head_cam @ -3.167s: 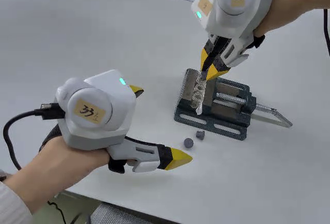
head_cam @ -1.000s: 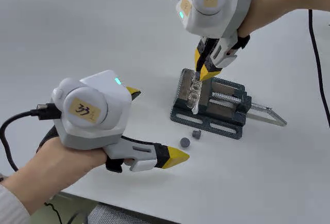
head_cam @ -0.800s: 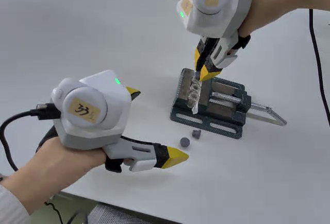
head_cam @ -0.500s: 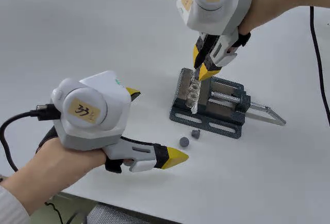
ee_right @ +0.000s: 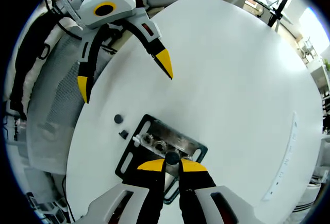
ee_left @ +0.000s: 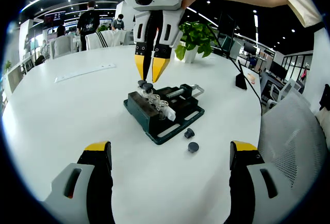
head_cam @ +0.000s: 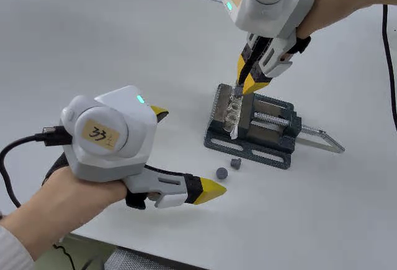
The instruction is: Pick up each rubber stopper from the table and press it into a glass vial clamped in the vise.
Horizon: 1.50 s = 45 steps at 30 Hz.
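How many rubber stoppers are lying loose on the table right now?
2. Both lie in front of the vise: the round stopper and, just beside it, nearer the base, the second stopper. More could hide behind the vise.

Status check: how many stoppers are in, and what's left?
Looks done: one stopper caps the end vial in the vise. In hand: the right gripper's tips are right at it; gripping or not, I cannot tell. Left: at least two open vials beside it, two loose stoppers on the table. The left gripper is open, empty.
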Each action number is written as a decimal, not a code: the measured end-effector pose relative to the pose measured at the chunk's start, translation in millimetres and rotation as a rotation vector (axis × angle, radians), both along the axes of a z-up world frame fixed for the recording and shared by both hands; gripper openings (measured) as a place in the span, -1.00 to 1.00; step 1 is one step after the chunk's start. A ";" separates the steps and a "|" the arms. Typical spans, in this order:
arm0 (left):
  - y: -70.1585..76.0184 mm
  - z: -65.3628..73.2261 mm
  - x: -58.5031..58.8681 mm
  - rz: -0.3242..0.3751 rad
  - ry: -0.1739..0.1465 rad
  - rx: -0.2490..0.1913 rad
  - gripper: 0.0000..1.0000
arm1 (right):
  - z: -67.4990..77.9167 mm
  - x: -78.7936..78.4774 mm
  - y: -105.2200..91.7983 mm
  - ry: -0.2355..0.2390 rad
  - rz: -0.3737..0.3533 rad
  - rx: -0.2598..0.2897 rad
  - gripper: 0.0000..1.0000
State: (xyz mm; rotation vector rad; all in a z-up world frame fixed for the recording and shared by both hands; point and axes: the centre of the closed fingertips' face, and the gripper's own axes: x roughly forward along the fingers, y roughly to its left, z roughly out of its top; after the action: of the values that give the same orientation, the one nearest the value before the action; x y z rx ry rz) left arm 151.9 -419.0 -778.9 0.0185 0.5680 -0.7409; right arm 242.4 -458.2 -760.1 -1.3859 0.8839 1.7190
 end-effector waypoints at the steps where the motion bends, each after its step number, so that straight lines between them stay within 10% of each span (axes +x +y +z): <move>1: 0.1 -0.4 0.1 0.000 0.000 0.000 0.89 | 0.0 -1.8 0.7 0.001 -0.001 0.001 -0.92; 45: 0.7 -6.7 0.6 0.007 0.018 -0.009 0.88 | -7.3 1.9 4.2 0.006 -0.102 -0.007 -1.00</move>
State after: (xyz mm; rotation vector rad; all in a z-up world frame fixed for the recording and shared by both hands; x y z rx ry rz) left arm 152.5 -418.3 -785.6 0.0015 0.5814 -0.7372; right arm 244.2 -454.0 -767.4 -1.3182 0.9481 1.6453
